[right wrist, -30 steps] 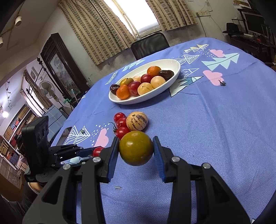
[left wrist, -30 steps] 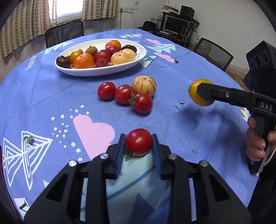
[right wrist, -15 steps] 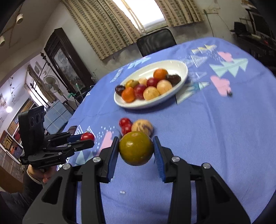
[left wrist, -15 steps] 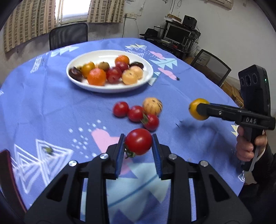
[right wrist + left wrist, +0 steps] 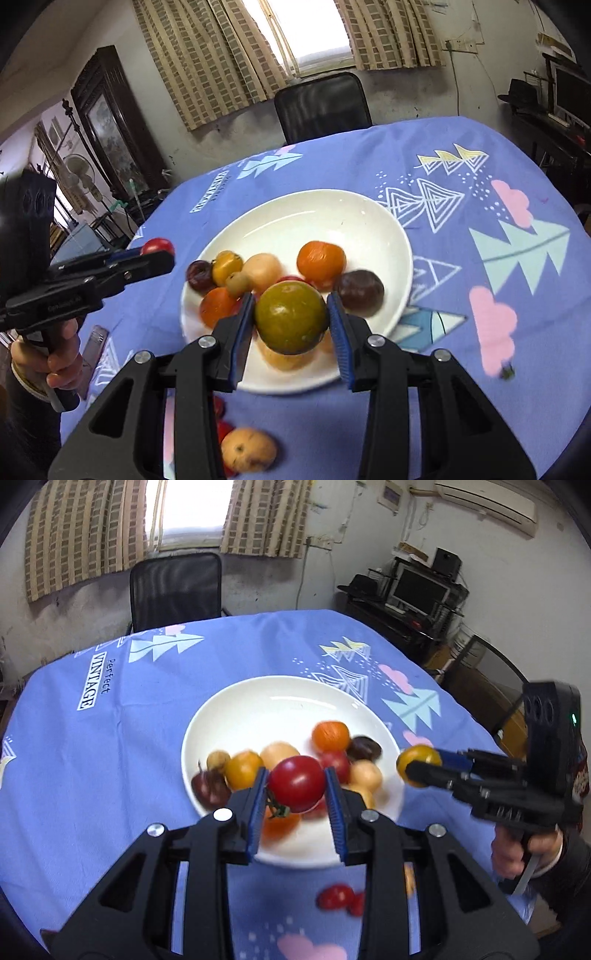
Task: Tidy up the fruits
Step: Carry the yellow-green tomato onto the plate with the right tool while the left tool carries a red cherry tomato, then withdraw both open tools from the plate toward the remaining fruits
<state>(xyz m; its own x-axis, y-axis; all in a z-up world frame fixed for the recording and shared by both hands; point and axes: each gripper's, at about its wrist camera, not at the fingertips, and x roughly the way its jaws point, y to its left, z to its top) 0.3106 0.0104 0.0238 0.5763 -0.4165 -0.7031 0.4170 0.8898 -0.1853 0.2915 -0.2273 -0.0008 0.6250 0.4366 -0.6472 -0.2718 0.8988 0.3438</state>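
Over the blue patterned tablecloth [image 5: 110, 738] I hold both loads above the white plate [image 5: 236, 716], left gripper [image 5: 296, 786] clamped on a red tomato [image 5: 296, 783], right gripper [image 5: 290, 317] on a yellow-green fruit [image 5: 290, 316]; next, I judge, lower and release among the piled fruit.

Both wrist views look down close over the plate [image 5: 236, 716] [image 5: 369, 221], chair [image 5: 175, 587] [image 5: 323, 107] at 12 o'clock.

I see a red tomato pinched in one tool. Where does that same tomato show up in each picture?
Left wrist view: the red tomato sits centre, between the left tool's blue pads.
Right wrist view: the same tomato sits far left, at that tool's tip.
Shared landmark: the white plate.
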